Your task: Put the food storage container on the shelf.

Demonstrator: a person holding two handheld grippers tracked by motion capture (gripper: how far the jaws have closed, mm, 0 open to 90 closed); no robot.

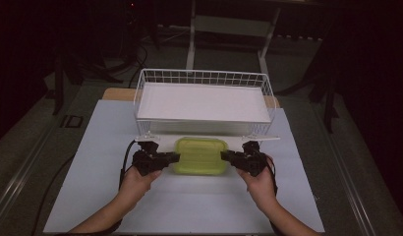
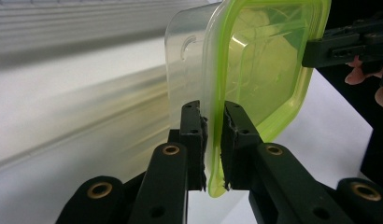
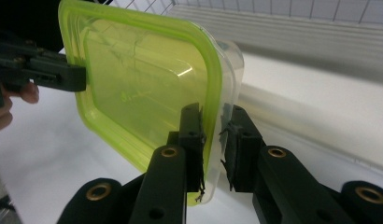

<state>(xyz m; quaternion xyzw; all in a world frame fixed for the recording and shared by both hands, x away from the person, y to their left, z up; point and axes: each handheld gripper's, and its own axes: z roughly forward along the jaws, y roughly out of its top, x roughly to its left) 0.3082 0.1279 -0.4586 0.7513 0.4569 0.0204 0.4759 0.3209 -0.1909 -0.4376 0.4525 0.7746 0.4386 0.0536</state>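
Note:
A clear plastic container with a lime-green lid (image 1: 200, 156) hangs just above the white table, in front of the wire basket. My left gripper (image 1: 176, 157) is shut on the rim at its left end, and my right gripper (image 1: 223, 156) is shut on the rim at its right end. In the left gripper view, my left gripper (image 2: 212, 112) pinches the rim of the container (image 2: 264, 60), with the right gripper (image 2: 343, 46) clamped on the far edge. In the right gripper view, my right gripper (image 3: 215, 114) pinches the rim of the container (image 3: 143, 79), and the left gripper (image 3: 45, 70) holds the opposite edge.
A white wire basket (image 1: 202, 77) stands right behind the container, with a white flat board (image 1: 202, 103) lying inside it. The white table sheet (image 1: 189, 206) runs to the front edge. Dark floor and metal frame legs lie beyond the table.

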